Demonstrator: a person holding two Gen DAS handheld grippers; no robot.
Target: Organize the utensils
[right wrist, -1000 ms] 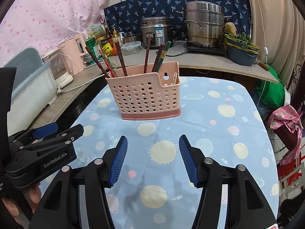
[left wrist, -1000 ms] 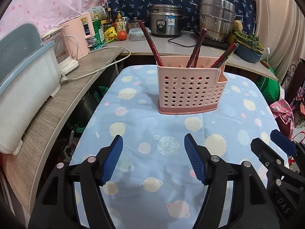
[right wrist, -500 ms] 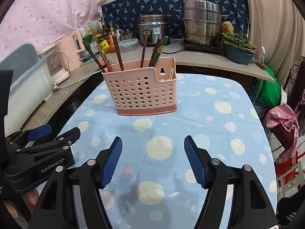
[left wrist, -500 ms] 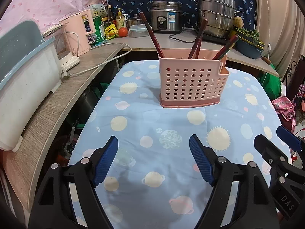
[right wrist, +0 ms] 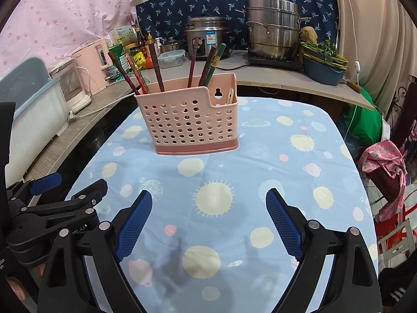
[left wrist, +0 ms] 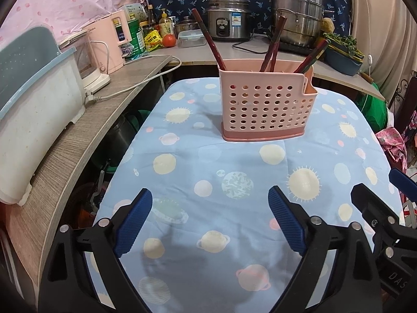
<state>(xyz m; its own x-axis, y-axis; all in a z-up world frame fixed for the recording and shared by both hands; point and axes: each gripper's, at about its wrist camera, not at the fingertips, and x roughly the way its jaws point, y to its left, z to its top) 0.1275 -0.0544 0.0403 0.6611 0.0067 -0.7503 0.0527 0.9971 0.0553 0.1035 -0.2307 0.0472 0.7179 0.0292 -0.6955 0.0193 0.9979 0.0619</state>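
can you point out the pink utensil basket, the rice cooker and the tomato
pink utensil basket [right wrist: 190,120], right wrist view, on its perforated front wall
rice cooker [left wrist: 229,18], left wrist view, on its steel body beside the label
tomato [left wrist: 169,40], left wrist view, on the middle of its red skin

Table [left wrist: 182,156] draped in pale blue cloth [right wrist: 299,182] printed with suns and planets; pink perforated utensil basket [right wrist: 190,125] standing upright toward far end, holding chopsticks [right wrist: 156,67].
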